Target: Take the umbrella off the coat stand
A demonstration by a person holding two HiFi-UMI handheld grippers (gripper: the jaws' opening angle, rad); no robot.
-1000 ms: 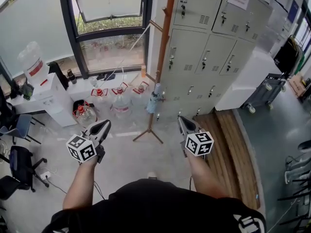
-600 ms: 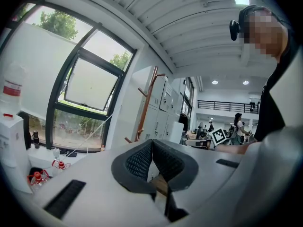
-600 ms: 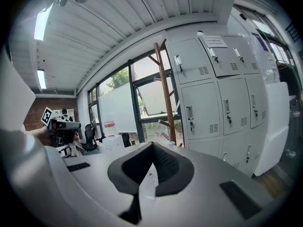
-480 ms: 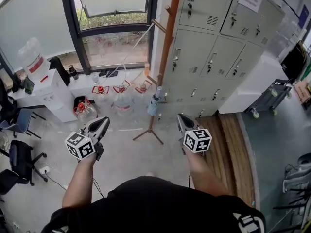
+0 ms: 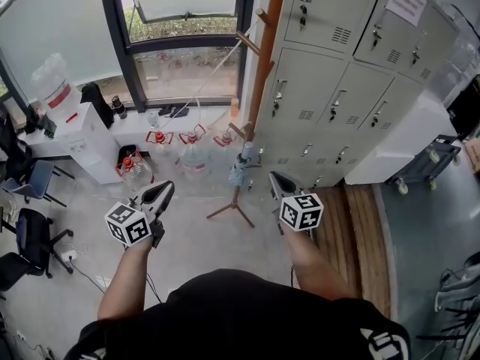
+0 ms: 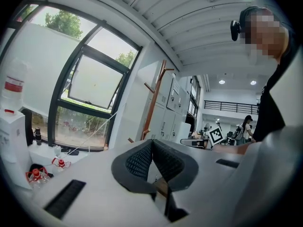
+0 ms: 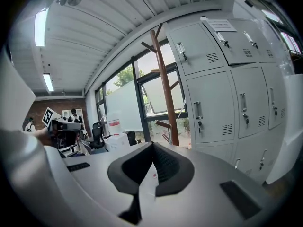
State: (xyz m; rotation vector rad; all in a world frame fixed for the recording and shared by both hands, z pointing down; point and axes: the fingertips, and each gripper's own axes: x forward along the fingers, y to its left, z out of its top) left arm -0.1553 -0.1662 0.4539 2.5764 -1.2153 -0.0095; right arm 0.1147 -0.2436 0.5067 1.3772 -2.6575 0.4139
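Barely anything has shifted: the umbrella [image 5: 241, 165] still hangs low on the coat stand [image 5: 262, 73]. The left gripper [image 5: 165, 188] and right gripper [image 5: 274, 178], both pressed together and empty, remain short of it. The reach has apparently not begun.

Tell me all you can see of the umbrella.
The umbrella is small, folded shut, pale blue-grey fabric. It hangs roughly upright low on the wooden coat stand, close beside the pole, above the splayed feet. How it hooks on is too small to tell. The left gripper and right gripper are short of it, jaws shut.
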